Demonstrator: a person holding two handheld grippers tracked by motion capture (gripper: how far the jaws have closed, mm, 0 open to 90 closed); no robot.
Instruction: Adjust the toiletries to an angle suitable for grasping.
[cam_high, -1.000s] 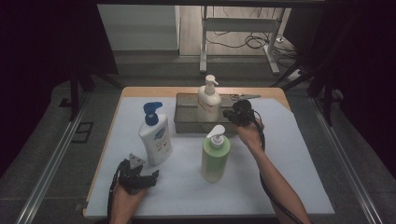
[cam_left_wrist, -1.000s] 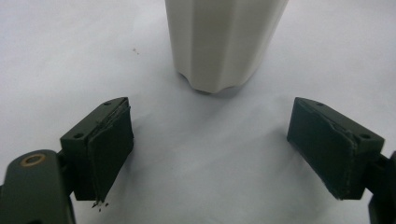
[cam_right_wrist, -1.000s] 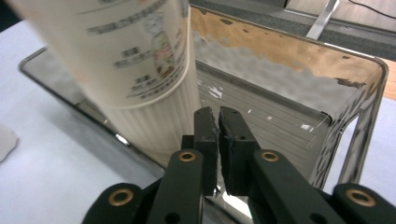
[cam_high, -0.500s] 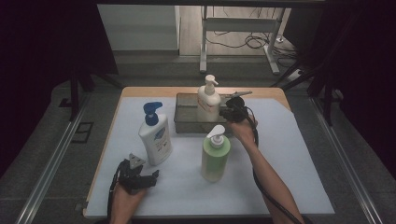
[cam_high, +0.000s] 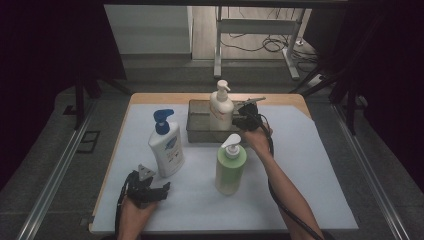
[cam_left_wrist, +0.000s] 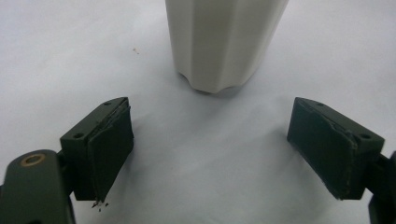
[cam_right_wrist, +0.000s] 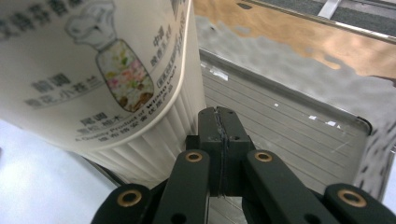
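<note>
Sliding leftward, my right tongs (cam_high: 243, 119) have come up against the cream pump bottle (cam_high: 220, 111) standing in the metal tray (cam_high: 198, 122); their jaws are pressed fully together on nothing, likely to nudge it. Nearest me from that bottle, my left tongs (cam_high: 159, 189) rest with jaws wide apart before the white blue-pump bottle (cam_high: 167, 145).

The high view looks forward and down from above the near edge of the white-covered wooden table (cam_high: 310, 165). The right gripper view sits very close beside the cream pump bottle (cam_right_wrist: 93, 70) in the grey metal tray (cam_right_wrist: 280, 116), facing across the tray; the high view shares this bottle (cam_high: 220, 111). The left gripper view looks low across the table at a white ribbed bottle base (cam_left_wrist: 224, 42).
</note>
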